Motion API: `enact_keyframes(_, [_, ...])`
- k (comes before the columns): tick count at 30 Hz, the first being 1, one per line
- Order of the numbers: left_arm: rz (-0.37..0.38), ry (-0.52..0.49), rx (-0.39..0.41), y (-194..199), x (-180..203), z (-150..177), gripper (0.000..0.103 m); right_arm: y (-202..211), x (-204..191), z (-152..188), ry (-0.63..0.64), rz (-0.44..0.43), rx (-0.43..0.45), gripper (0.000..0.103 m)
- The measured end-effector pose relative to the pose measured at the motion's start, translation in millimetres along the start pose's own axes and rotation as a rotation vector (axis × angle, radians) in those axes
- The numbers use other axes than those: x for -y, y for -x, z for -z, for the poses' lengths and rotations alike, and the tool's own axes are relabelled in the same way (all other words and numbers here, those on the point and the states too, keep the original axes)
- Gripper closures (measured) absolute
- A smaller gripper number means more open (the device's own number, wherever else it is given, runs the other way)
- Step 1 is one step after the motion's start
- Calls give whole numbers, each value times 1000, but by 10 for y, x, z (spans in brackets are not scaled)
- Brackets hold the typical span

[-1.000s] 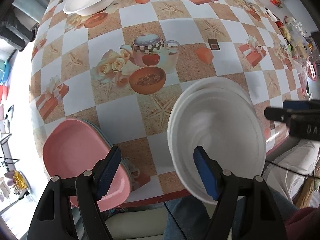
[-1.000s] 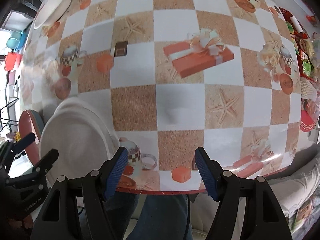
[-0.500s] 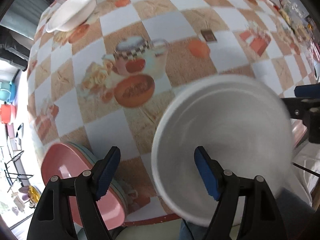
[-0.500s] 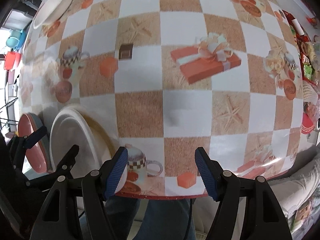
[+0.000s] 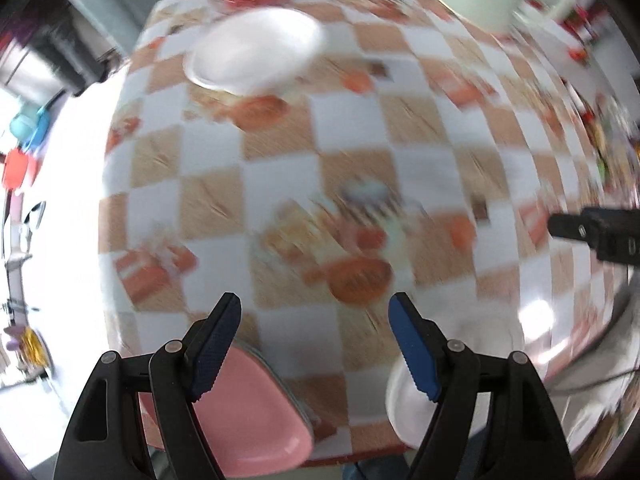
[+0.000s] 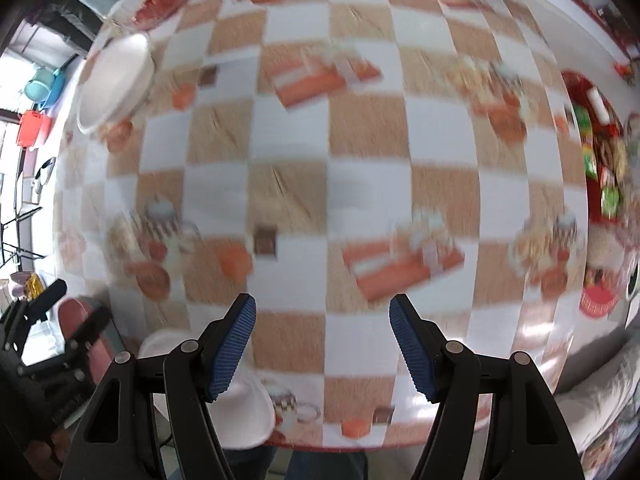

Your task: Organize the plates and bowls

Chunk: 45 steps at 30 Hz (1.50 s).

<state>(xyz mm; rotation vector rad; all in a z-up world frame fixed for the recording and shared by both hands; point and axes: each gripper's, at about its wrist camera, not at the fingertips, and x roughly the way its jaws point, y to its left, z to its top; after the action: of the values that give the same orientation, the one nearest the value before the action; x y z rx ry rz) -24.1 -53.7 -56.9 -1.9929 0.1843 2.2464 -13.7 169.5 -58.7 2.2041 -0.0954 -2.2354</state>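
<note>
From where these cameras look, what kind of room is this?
Most likely a home dining area. A table wears a checkered cloth printed with teapots and gift boxes, white bowls and pink plates sit on it, and packaged snacks crowd its far right edge.

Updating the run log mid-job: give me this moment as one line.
left gripper: open, empty | right gripper: open, empty | white plates: near edge, beside pink plates | white bowl: far side

Glossy tablecloth (image 6: pixel 360 200), matt white bowl (image 5: pixel 256 52), ribbed blue pads (image 6: pixel 232 348).
</note>
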Motion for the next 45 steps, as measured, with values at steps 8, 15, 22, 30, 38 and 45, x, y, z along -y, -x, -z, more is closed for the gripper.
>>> enact_keyframes(8, [-41,161,55,16,-512,-606,24,78,-323,-627,61,-41,46,32])
enact_keyframes(15, [-60,243,73,-93,-861,-1128,23,7,-738,-1217,93,-100,47,32])
enact_keyframes(22, [-79,295,64,-346,-1053,-1545,24,-239,-1041,-1596,106,-133,34,32])
enact_keyframes(30, [-96,291,41,-646,-1149,-1785,24,-488,-1266,-1881,76,-162,30,32])
enact_keyframes(38, [-94,271,9,-911,-1135,-1886,24,-774,-1367,-1906,60,-167,0,33])
enact_keyframes(45, [-12,299,1,-967,-1165,-1877,47,-765,-1371,-1922,61,-223,12,74])
